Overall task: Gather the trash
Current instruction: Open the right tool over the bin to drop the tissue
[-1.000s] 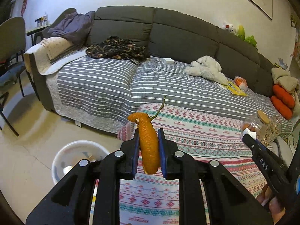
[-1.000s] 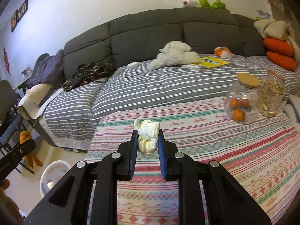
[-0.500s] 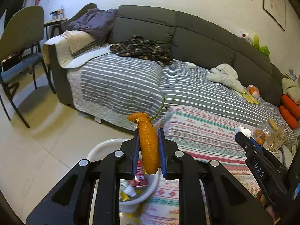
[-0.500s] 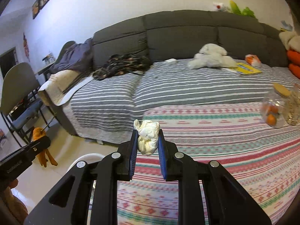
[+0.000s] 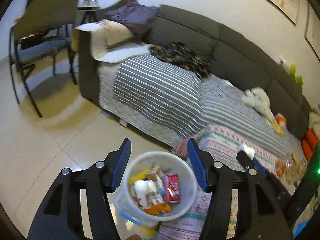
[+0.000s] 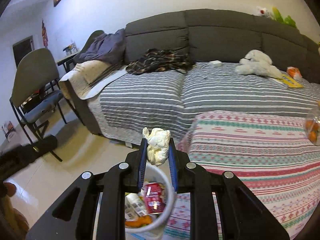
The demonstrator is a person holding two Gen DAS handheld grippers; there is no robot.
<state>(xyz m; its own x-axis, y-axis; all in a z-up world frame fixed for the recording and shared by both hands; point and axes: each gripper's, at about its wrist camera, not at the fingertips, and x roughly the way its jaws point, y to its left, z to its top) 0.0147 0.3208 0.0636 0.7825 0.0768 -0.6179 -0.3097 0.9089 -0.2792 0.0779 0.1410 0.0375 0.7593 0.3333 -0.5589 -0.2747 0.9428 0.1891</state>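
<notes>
A white trash bin (image 5: 186, 172) stands on the tiled floor beside the patterned table, filled with wrappers, a red can (image 5: 172, 188) and an orange peel (image 5: 160, 208). My left gripper (image 5: 158, 152) is open and empty, right above the bin. My right gripper (image 6: 157, 149) is shut on a crumpled white tissue (image 6: 158, 148) and holds it over the bin's rim (image 6: 170, 182). The right gripper's tip with the tissue also shows in the left wrist view (image 5: 247, 156).
A grey sofa with a striped cover (image 6: 220, 88) stands behind. A table with a patterned cloth (image 6: 260, 140) is at the right, with jars (image 6: 314, 128) at its far edge. A chair (image 6: 34, 92) stands at the left. The floor is tiled (image 5: 50, 140).
My left gripper has opened and the orange peel has dropped into the bin. Both grippers have moved left and down over the bin. The right one still holds the tissue.
</notes>
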